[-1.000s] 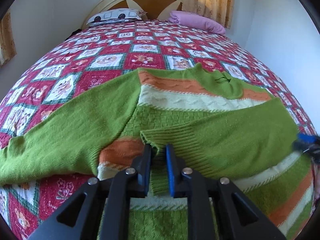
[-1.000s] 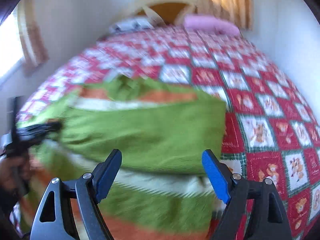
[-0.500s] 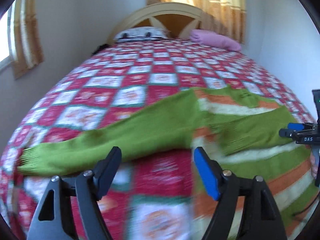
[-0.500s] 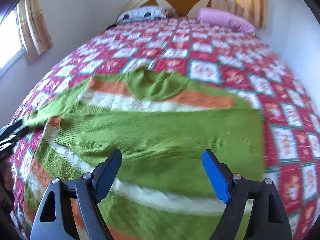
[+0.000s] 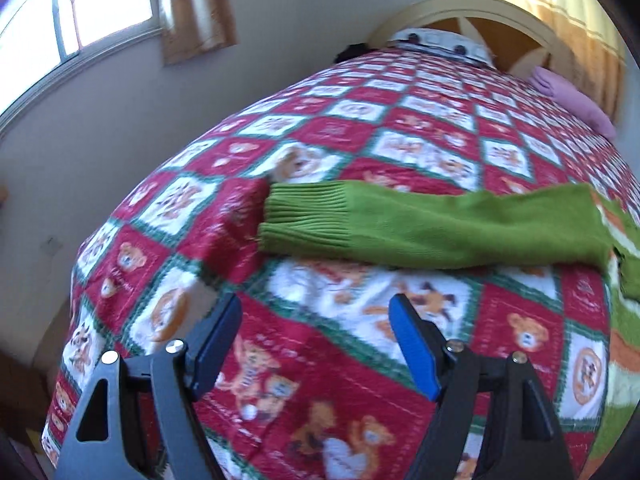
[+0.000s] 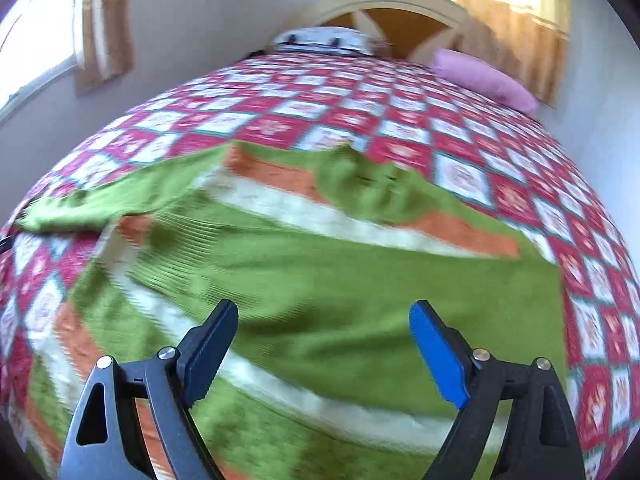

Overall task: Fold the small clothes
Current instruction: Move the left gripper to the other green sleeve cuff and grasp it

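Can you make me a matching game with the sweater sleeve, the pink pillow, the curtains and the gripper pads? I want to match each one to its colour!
Things:
1. sweater sleeve
2. pink pillow
3. curtains
4. left gripper pads

Colours:
a. blue
b. tan
c. green
d. pink

Pairs: 1-c, 2-d, 3-b, 4-a

Green knit sweater (image 6: 320,280) with orange and cream stripes lay flat on the bed, collar toward the headboard. One sleeve (image 6: 340,276) was folded across the chest, ribbed cuff at the sweater's left edge. Other sleeve (image 5: 420,224) lay straight out sideways on the quilt, ribbed cuff (image 5: 304,216) at the far end.
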Demonstrator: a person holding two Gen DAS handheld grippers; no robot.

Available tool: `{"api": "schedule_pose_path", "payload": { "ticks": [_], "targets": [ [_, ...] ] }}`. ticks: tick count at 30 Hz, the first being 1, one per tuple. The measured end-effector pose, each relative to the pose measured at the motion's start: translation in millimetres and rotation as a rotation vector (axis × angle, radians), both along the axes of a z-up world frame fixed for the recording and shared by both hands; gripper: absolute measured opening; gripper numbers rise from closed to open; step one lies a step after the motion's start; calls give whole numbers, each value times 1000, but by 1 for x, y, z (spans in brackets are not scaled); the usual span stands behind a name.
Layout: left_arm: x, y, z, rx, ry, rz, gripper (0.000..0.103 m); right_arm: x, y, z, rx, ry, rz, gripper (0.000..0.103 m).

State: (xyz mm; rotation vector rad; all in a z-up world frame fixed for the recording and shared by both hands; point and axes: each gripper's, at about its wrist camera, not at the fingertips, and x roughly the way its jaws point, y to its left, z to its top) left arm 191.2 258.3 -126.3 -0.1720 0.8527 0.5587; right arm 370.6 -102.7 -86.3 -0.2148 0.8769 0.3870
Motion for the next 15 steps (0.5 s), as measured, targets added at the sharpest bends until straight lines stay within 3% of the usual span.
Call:
{"api": "schedule_pose_path", "payload": {
  "ticks": [2, 3, 4, 5, 8, 15],
  "targets": [
    [1, 4, -2, -11, 1, 20, 79, 9, 21, -24, 16, 138, 72, 88],
    [2, 7, -3, -27, 0, 24, 79, 8, 29, -30, 1, 137, 92, 89],
    [3, 11, -4, -43, -5, 30, 79, 1, 40, -31, -53, 65, 108, 89],
    [0, 14, -3, -53, -15, 35, 79, -2, 46, -32, -67, 49, 122, 89],
    [3, 18, -3, -54, -24, 44, 79, -6, 49, -31, 11, 80, 141, 89],
    [7, 35, 0, -77, -60, 91, 82, -11, 55, -36, -9, 59, 154, 90]
  ]
}}
